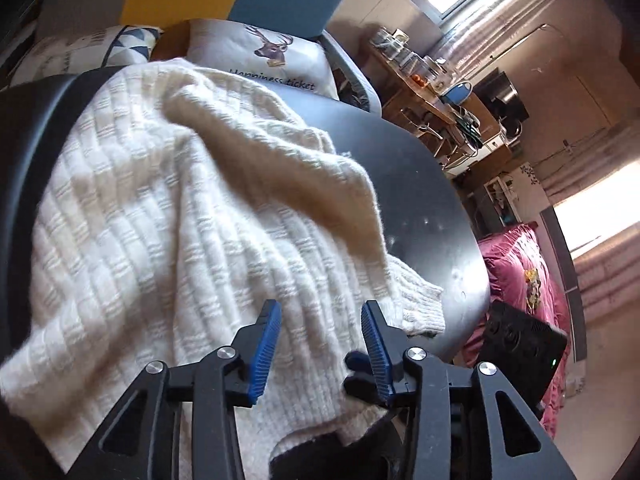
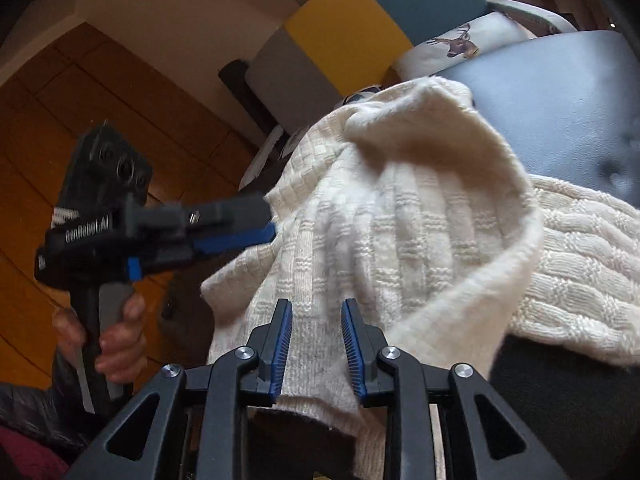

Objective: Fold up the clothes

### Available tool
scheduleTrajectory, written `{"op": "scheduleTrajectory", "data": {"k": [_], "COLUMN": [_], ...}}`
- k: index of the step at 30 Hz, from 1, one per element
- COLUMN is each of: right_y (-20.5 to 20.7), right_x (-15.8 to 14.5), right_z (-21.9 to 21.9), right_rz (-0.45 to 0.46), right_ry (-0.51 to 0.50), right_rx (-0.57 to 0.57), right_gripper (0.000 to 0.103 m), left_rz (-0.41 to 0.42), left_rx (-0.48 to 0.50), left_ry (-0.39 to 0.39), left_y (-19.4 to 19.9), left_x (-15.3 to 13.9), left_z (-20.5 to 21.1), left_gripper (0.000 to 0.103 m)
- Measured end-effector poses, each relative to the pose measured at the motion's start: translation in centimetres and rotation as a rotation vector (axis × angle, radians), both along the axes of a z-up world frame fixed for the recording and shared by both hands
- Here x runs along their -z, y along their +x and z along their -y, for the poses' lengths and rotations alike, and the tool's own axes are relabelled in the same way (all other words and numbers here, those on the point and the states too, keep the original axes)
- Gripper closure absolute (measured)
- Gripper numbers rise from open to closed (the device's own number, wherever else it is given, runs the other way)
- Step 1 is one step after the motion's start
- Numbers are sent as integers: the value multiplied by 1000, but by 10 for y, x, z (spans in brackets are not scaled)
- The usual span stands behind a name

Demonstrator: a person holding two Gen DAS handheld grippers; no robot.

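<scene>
Cream sweater (image 1: 180, 200) lies rumpled on dark desk (image 1: 420, 184), partly folded. Left gripper (image 1: 320, 344) fingers released, parted above its hem; right gripper (image 2: 316, 344) fingers likewise parted, nothing pinched, presumably regrasping.

In the left wrist view we see a cream knitted sweater (image 1: 180, 208) that lies crumpled on a dark round table (image 1: 420, 184), with one ribbed cuff (image 1: 420, 304) near the table edge. Our left gripper (image 1: 320, 344) hangs above the near part of the sweater, its blue pads (image 1: 264, 356) apart and nothing pressed between them. Behind the table we see a white cushion with a deer print (image 1: 272, 56), and on the right a pink bedcover (image 1: 524, 280).
</scene>
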State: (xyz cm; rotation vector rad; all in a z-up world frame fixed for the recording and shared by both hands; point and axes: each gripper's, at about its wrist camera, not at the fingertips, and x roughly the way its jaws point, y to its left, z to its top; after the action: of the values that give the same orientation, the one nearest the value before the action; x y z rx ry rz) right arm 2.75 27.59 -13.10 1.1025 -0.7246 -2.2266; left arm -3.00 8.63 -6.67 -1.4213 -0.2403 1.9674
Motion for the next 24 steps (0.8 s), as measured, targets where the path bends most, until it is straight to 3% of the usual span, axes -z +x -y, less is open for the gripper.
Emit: {"op": "scheduleTrajectory", "data": {"k": [2,4,9,12,14,16,20,24], "right_y": [2,6,15,25,28,28,28,19], "right_x": [2,10,31,37,37,36,41,43], "right_z": [0,-16,-70,-98,-111,-120,-125,-124], "right_rz": [20,96,175,194,192,185,187,191], "right_ry": [9,-44,-120,-124,-123,-131,-139,-134], "right_rx": [-3,25,188,278,314,340,354,357], "right_gripper": [76,76,76,76,76,76,76,76], "left_rz": [-16,-26,63,83,117,162,281,304], "left_rx": [47,71,103,110,96,73,41,44], "left_ry": [-24,-52,-44,-114,-201,-274,-342,-375], "left_y": [-10,-20,-47,-63,-74,-85,-102,-107], "left_x": [-6,-10,-3,9,23,37,58,65], "left_z": [-28,-50,-106,-145,-165,-176,-183,-189], "left_gripper": [59,58,56,56,56,56,56,56]}}
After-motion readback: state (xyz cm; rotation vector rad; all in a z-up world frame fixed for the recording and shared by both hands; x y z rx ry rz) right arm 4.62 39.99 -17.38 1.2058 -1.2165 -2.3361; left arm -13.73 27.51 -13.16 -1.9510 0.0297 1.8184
